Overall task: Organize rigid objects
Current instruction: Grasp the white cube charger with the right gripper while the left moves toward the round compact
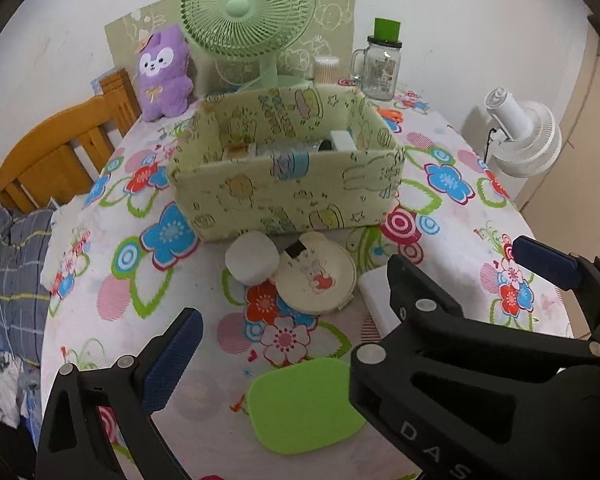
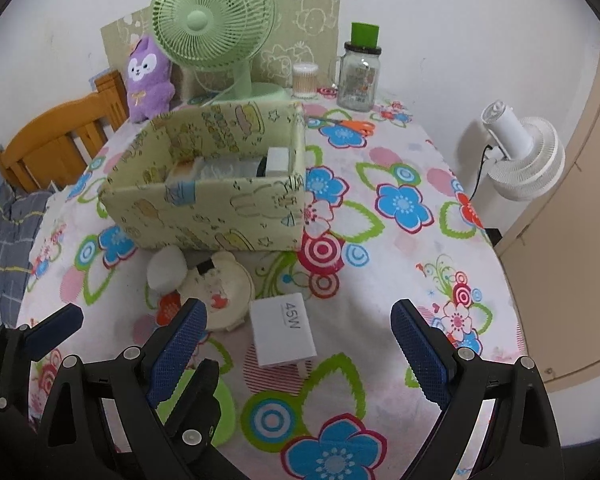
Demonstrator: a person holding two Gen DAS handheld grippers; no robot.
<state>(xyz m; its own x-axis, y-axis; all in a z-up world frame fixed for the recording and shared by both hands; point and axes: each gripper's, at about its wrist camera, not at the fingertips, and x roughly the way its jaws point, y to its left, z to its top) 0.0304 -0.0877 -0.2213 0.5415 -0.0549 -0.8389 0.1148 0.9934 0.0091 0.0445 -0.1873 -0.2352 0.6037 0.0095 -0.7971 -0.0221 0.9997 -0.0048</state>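
Observation:
A pale green cartoon-print box (image 1: 284, 196) (image 2: 208, 208) stands mid-table with several items inside. In front of it lie a white round puff (image 1: 253, 257) (image 2: 167, 269), a cream round case with a bunny (image 1: 316, 278) (image 2: 220, 292), a white 45W charger (image 2: 282, 330) (image 1: 374, 300) and a flat green pad (image 1: 304, 404) (image 2: 220, 412). My left gripper (image 1: 372, 300) is open and empty over the pad and charger. My right gripper (image 2: 300, 344) is open and empty, its fingers either side of the charger, above it.
A green desk fan (image 1: 248, 12), purple plush (image 1: 162, 74), glass jar with green lid (image 1: 380, 64), cotton-swab tub (image 2: 305, 80) and orange scissors (image 2: 352, 125) stand behind the box. A wooden chair (image 1: 56, 152) is left, a white fan (image 2: 520, 152) right of the table.

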